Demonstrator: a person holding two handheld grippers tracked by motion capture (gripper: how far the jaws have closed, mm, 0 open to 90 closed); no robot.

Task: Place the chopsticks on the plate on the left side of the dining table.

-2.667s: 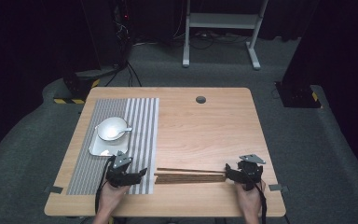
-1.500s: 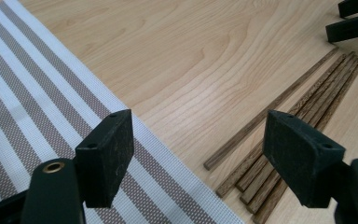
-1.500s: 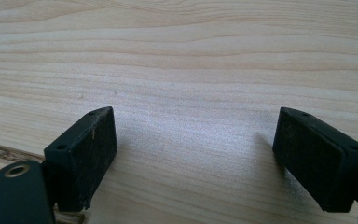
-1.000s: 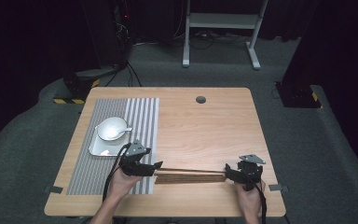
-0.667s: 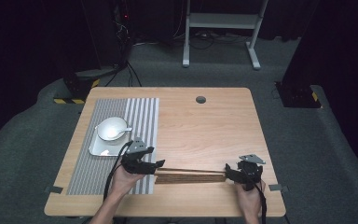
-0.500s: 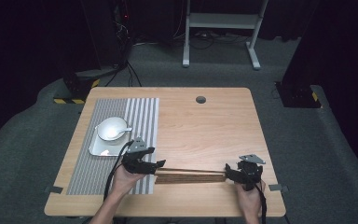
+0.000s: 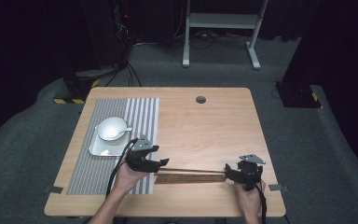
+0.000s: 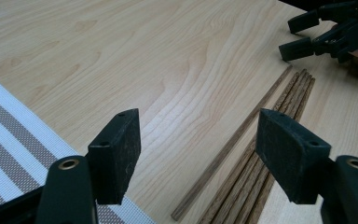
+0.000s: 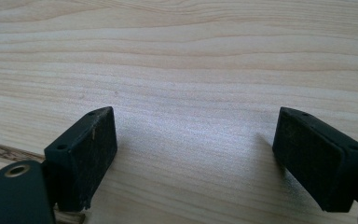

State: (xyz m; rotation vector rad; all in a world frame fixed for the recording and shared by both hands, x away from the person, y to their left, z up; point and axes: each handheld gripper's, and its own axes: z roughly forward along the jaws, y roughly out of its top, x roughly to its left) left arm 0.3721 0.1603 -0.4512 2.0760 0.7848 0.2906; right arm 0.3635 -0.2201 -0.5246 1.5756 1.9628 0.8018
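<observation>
A bundle of dark wooden sticks (image 7: 191,176) lies flat near the table's front edge, with one stick (image 8: 233,144) slightly apart from the rest (image 8: 235,193). My left gripper (image 7: 164,163) is at the bundle's left end. Its jaws have just been closing a little and are still open (image 8: 198,140): the stick ends lie between the pads, untouched. My right gripper (image 7: 227,171) sits at the bundle's right end, open (image 9: 193,140) over bare wood. The stick ends (image 9: 0,151) show at its left pad. The right gripper (image 8: 317,32) also appears far off in the left gripper view.
A grey-and-white striped placemat (image 7: 98,172) covers the table's left side, its edge (image 8: 9,135) by my left jaw. On it a white plate (image 7: 103,148) carries a white bowl (image 7: 112,128) with a spoon (image 7: 123,131). A cable hole (image 7: 200,99) marks the far side.
My left gripper has moved right, from over the placemat to the left end of the sticks. The right gripper and the sticks have stayed put.
</observation>
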